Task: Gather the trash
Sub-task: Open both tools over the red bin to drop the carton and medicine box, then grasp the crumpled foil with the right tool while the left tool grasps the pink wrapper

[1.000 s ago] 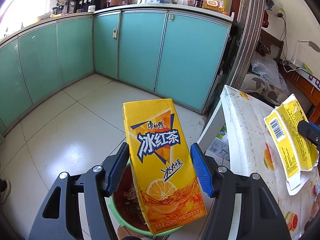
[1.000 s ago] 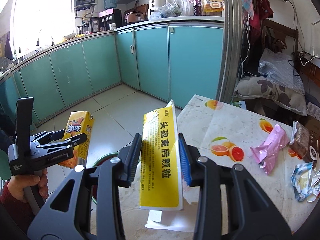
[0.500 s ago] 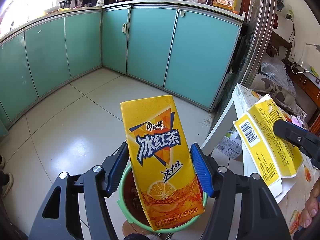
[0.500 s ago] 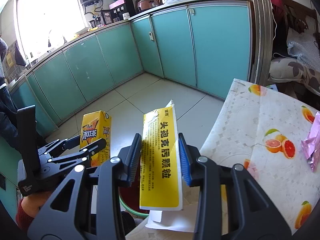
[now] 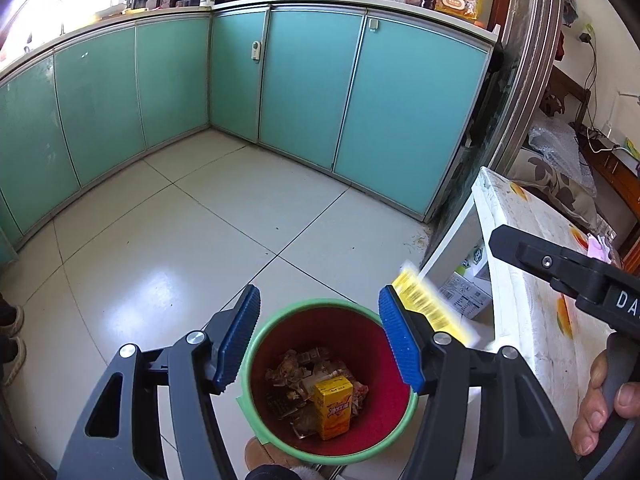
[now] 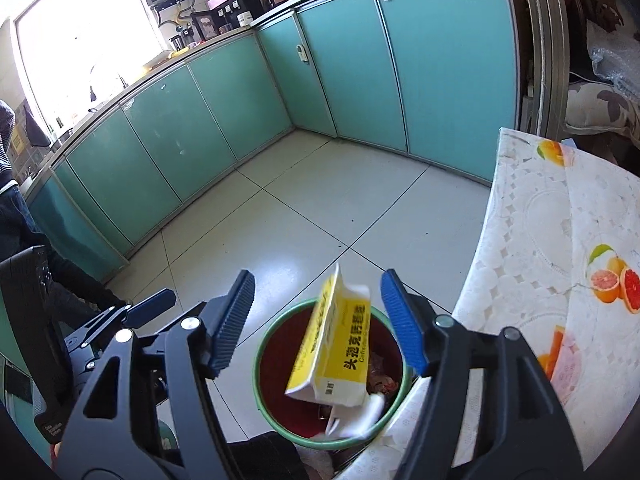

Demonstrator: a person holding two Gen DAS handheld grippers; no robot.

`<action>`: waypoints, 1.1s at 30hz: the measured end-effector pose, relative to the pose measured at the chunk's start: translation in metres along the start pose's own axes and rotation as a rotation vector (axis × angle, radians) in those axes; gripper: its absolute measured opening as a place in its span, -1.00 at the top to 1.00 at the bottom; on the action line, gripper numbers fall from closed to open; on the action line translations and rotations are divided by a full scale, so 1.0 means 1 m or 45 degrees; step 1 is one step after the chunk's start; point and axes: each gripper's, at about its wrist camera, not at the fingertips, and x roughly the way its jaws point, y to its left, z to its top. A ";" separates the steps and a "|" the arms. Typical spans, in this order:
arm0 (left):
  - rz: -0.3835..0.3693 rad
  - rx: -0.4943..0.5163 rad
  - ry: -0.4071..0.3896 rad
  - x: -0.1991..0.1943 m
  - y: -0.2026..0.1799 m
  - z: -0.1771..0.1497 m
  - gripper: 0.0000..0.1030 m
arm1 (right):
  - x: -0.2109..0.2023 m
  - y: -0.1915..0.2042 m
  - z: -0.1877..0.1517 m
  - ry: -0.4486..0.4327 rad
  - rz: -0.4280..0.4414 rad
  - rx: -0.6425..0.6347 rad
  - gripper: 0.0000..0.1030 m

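A round bin with a green rim and red inside stands on the floor below both grippers. The yellow iced-tea carton lies in it on crumpled trash. My left gripper is open and empty above the bin. My right gripper is open too. The yellow medicine box is loose between its jaws, tilted and falling over the bin. The box shows blurred in the left wrist view, behind the right finger.
A table with a fruit-print cloth stands right beside the bin, its edge close to my right gripper. Teal cabinets line the far wall. A small carton lies on the floor under the table. Pale floor tiles stretch left.
Both grippers have opened. The iced-tea carton has dropped from the left gripper into the bin. The medicine box has left the right gripper and is falling toward the bin.
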 end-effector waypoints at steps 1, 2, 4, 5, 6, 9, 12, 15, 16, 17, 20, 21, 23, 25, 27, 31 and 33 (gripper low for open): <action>-0.003 -0.013 -0.002 0.000 0.001 0.001 -0.27 | -0.003 0.000 0.000 -0.007 0.000 0.001 -0.23; -0.008 -0.026 -0.005 0.000 0.002 0.001 -0.29 | -0.006 -0.001 -0.001 -0.011 0.000 0.002 -0.23; -0.016 -0.046 -0.003 0.000 0.003 0.002 -0.31 | -0.017 -0.003 -0.002 -0.019 0.004 0.003 -0.23; -0.025 -0.053 -0.001 0.001 0.003 0.003 -0.33 | -0.025 -0.004 -0.004 -0.027 0.001 -0.001 -0.23; -0.035 -0.055 0.001 0.001 0.002 0.003 -0.35 | -0.034 -0.005 -0.006 -0.037 -0.011 -0.009 -0.24; -0.055 -0.033 -0.008 0.000 -0.011 0.004 -0.46 | -0.068 -0.014 -0.013 -0.082 -0.063 -0.040 -0.29; -0.089 -0.009 -0.022 -0.002 -0.028 0.006 -0.63 | -0.103 -0.026 -0.024 -0.129 -0.154 -0.072 -0.39; -0.125 0.019 -0.032 -0.004 -0.049 0.007 -0.72 | -0.137 -0.042 -0.038 -0.154 -0.264 -0.081 -0.41; -0.134 0.032 -0.038 -0.005 -0.057 0.007 -0.74 | -0.150 -0.049 -0.044 -0.164 -0.303 -0.073 -0.41; -0.144 0.045 -0.048 -0.007 -0.065 0.007 -0.74 | -0.162 -0.056 -0.050 -0.174 -0.340 -0.065 -0.44; -0.162 0.087 -0.071 -0.012 -0.089 0.006 -0.76 | -0.200 -0.082 -0.072 -0.187 -0.495 -0.042 -0.57; -0.172 0.103 -0.077 -0.012 -0.098 0.006 -0.76 | -0.212 -0.090 -0.080 -0.190 -0.546 -0.033 -0.57; -0.179 0.132 -0.092 -0.015 -0.112 0.005 -0.76 | -0.237 -0.109 -0.096 -0.191 -0.642 -0.009 -0.57; -0.185 0.163 -0.101 -0.017 -0.126 0.004 -0.76 | -0.258 -0.128 -0.111 -0.177 -0.725 0.019 -0.57; -0.195 0.189 -0.102 -0.019 -0.139 0.002 -0.76 | -0.277 -0.147 -0.124 -0.154 -0.794 0.056 -0.57; -0.217 0.240 -0.107 -0.022 -0.158 -0.002 -0.85 | -0.304 -0.181 -0.152 -0.093 -0.877 0.142 -0.57; -0.216 0.277 -0.118 -0.024 -0.166 -0.005 -0.85 | -0.309 -0.196 -0.165 -0.049 -0.892 0.182 -0.64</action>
